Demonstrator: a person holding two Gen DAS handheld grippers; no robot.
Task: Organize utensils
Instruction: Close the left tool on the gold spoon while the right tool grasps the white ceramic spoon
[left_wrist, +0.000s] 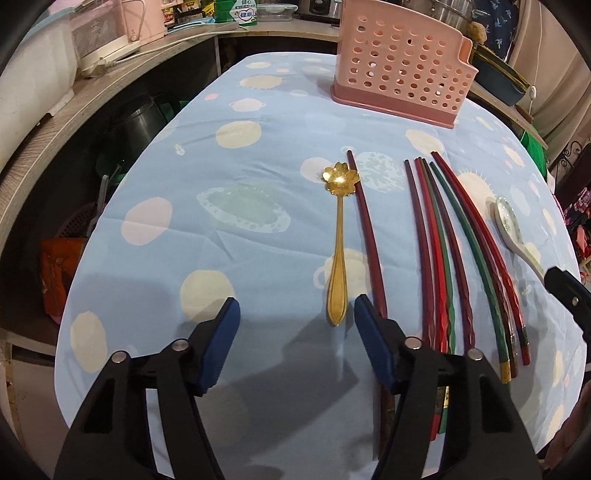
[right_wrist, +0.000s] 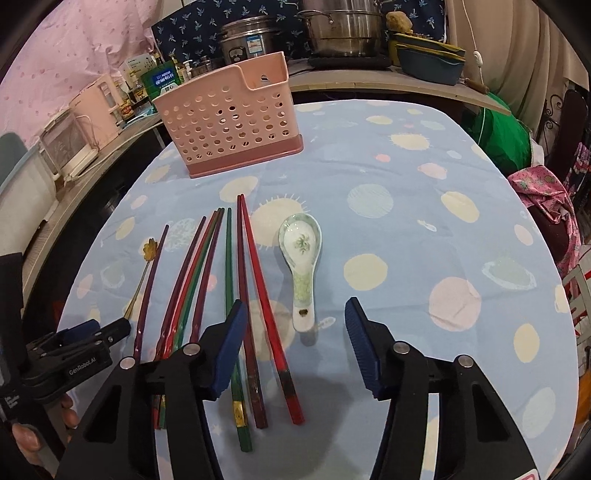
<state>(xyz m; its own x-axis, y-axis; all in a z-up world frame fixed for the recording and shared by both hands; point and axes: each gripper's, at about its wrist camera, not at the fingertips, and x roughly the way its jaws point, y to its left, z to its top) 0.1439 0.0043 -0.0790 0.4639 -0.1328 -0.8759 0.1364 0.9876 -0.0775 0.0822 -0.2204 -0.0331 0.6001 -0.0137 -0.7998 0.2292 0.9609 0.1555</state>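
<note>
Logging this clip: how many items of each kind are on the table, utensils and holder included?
Chopsticks: 8 (red, dark red and green, lying loose)
Spoons: 2 (gold flower spoon, ceramic spoon)
Pink utensil holder: 1
Total: 11

"GenRobot.AI" on the left tongs (right_wrist: 96, 328); "Nestle" on a green box (right_wrist: 163, 82).
</note>
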